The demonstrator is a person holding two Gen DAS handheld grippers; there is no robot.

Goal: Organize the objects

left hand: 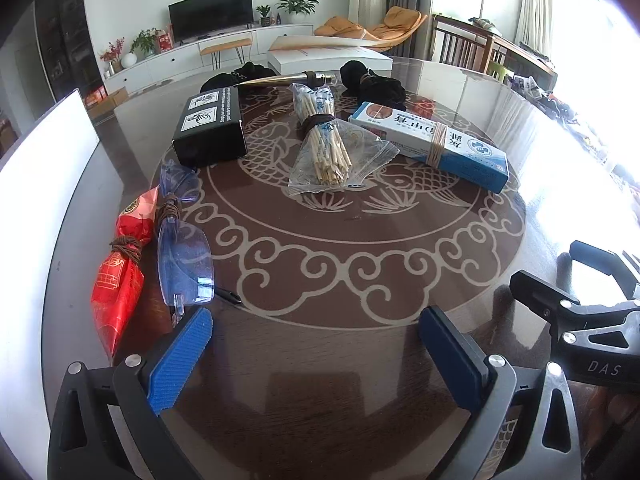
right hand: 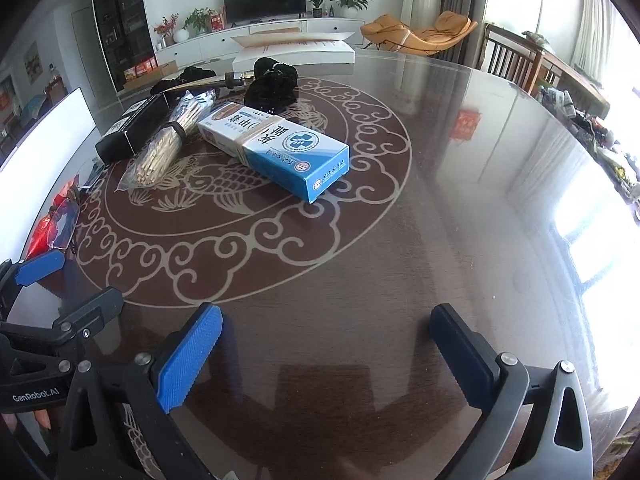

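Your left gripper (left hand: pixel 316 344) has its fingers spread wide with nothing between them, hovering low over the near edge of the tabletop (left hand: pixel 360 280). Same deal with your right gripper (right hand: pixel 326 344): fingers wide apart, holding nothing.

The stuff to sort is all further out on the fish pattern. The black box (left hand: pixel 210 128) sits on the left, the wrapped stick bundle (left hand: pixel 324 148) tied with a brown band is just beside it in the middle, and the blue-and-white box (left hand: pixel 432 140) with a rubber band lies to the right. Behind those there's a metal cone-shaped thing (left hand: pixel 280 79) and some black fabric (left hand: pixel 372 82).

Near your left fingers, the clear blue glasses (left hand: pixel 182 240) lie right beside a red packet (left hand: pixel 120 276), by the table's edge.
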